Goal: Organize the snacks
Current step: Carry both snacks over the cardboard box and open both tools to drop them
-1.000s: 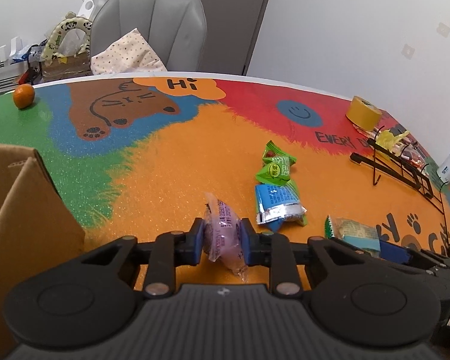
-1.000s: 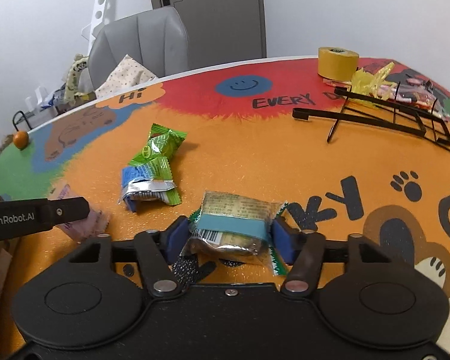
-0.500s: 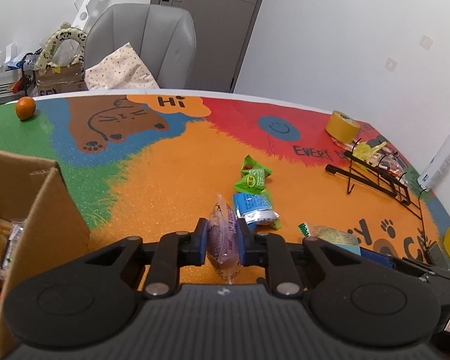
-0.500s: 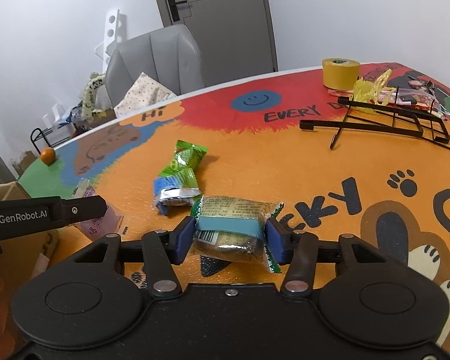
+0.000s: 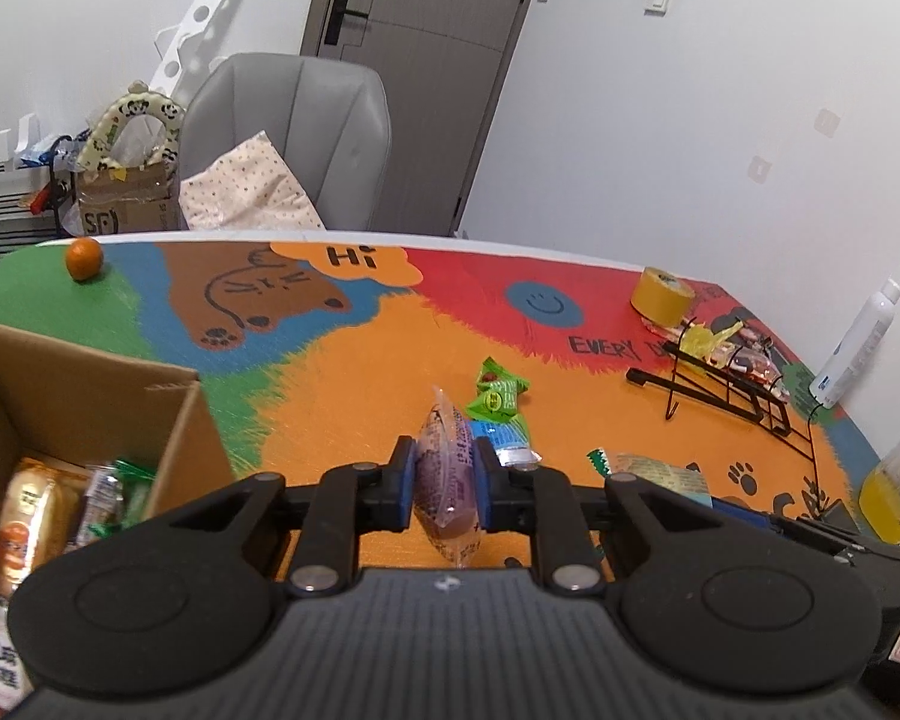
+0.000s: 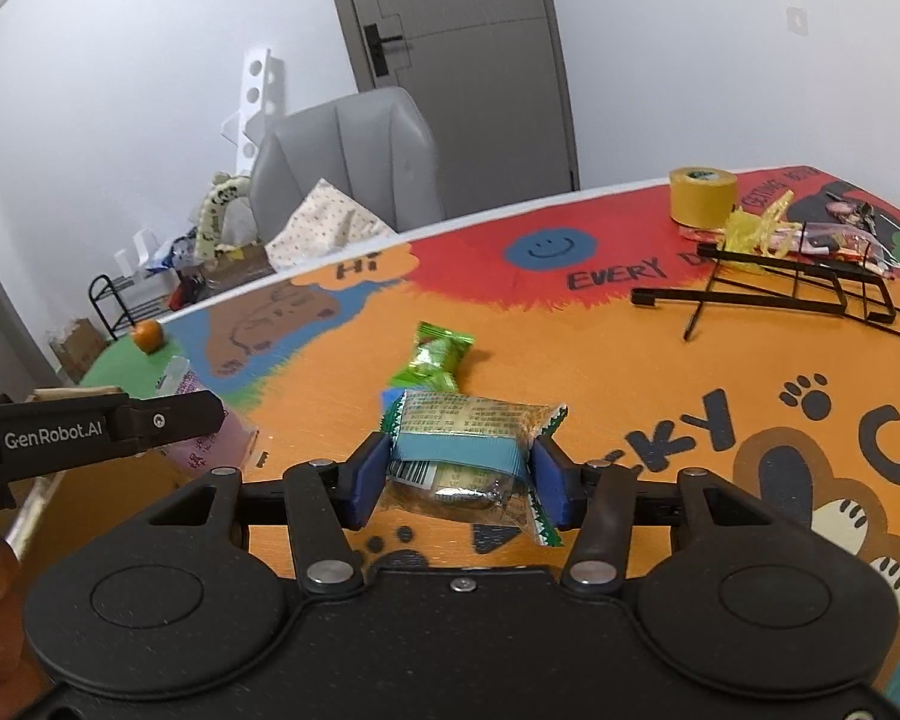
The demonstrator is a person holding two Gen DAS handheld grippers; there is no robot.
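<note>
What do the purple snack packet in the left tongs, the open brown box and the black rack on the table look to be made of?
Purple snack packet: thin, glossy, see-through plastic film, judging by its crimped ends and sheen.
Open brown box: matte corrugated cardboard, with folded flaps and raw brown edges.
Black rack: probably coated or painted metal wire; thin, rigid, dark rods.

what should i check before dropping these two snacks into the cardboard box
1. Left claw shut on the purple snack packet: ok.
2. Right claw shut on the green-edged cracker packet: ok.
3. Both packets lifted off the table: ok.
4. Cardboard box open at the top: ok.
5. Free room inside the box: cannot tell, only one corner shows, already holding snacks.
6. Left claw above the box opening: not ok, the box sits off to its left.
</note>
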